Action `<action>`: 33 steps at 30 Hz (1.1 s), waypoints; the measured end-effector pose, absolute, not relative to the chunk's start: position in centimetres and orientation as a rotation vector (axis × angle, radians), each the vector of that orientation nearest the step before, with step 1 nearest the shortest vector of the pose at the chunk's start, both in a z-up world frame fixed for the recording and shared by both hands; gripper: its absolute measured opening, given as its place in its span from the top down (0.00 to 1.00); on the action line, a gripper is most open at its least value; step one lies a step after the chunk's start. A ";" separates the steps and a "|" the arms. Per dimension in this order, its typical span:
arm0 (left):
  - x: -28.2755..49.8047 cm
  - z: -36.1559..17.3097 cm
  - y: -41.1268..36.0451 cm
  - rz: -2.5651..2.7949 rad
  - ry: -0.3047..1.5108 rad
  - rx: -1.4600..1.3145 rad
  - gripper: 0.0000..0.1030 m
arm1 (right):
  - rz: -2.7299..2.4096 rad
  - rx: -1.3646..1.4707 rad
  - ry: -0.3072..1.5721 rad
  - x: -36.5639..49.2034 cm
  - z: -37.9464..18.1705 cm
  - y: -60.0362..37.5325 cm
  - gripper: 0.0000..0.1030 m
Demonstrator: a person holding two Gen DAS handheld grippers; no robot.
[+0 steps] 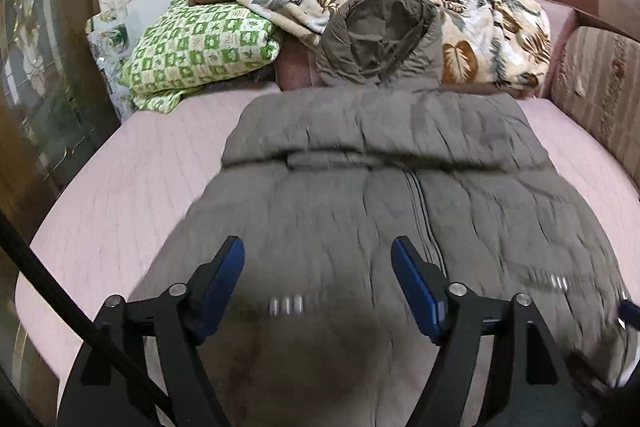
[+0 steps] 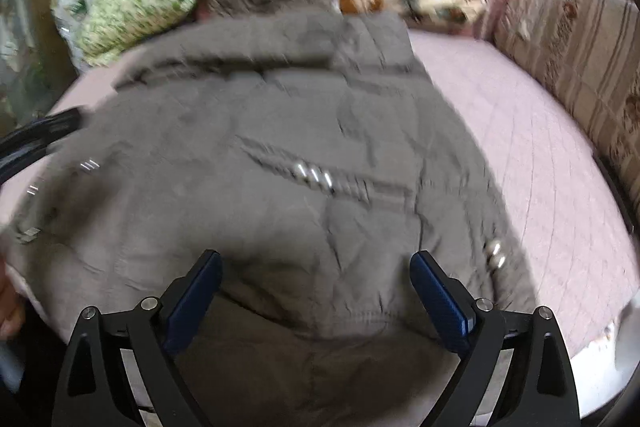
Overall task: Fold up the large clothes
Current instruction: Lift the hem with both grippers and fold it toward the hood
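Observation:
A large grey-brown padded coat (image 1: 380,171) lies front up on a pink bed sheet (image 1: 120,195), zipper down its middle, hood (image 1: 380,39) resting against the bedding at the far end. My left gripper (image 1: 318,247) is open and empty, hovering over the coat's lower left part. In the right wrist view the same coat (image 2: 280,131) fills the middle, blurred by motion. My right gripper (image 2: 316,259) is open and empty above the coat's near hem. The left gripper's tip (image 2: 60,125) shows at the left edge.
A green checked pillow (image 1: 200,47) and a crumpled leaf-print blanket (image 1: 480,39) lie at the head of the bed. A striped cushion wall (image 2: 572,55) runs along the right side. A dark wooden door frame (image 1: 80,7) stands at the left.

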State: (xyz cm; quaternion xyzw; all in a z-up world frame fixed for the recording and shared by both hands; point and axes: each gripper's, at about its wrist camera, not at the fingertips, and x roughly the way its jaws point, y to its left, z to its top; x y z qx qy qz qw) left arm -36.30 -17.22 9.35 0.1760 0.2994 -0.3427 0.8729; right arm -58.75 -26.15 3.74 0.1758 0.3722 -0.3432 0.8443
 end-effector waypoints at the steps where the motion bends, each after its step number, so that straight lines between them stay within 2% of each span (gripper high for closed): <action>1: -35.3 9.4 -18.0 -0.715 0.627 0.368 0.27 | -0.712 0.358 0.767 -58.7 5.0 -26.1 0.06; 6: -30.4 7.9 -21.8 -0.761 0.670 0.361 0.27 | -0.621 0.416 0.659 -56.5 13.1 -28.9 0.06; 11: -26.9 6.3 -22.3 -0.759 0.767 0.327 0.27 | -0.555 0.594 0.576 -49.9 20.0 -35.6 0.06; 16: -26.5 6.3 -23.3 -0.719 0.708 0.355 0.27 | -0.593 0.675 0.517 -40.9 24.1 -43.0 0.06; 23: -26.1 6.3 -24.0 -0.733 0.701 0.352 0.27 | -0.671 0.896 0.484 -28.5 24.9 -56.2 0.06; 31: -25.2 6.0 -23.4 -0.715 0.723 0.327 0.27 | -0.736 1.099 0.405 -22.4 20.3 -65.1 0.06; 33: -24.9 5.6 -23.6 -0.712 0.736 0.323 0.27 | -0.746 1.092 0.396 -21.7 19.3 -66.3 0.18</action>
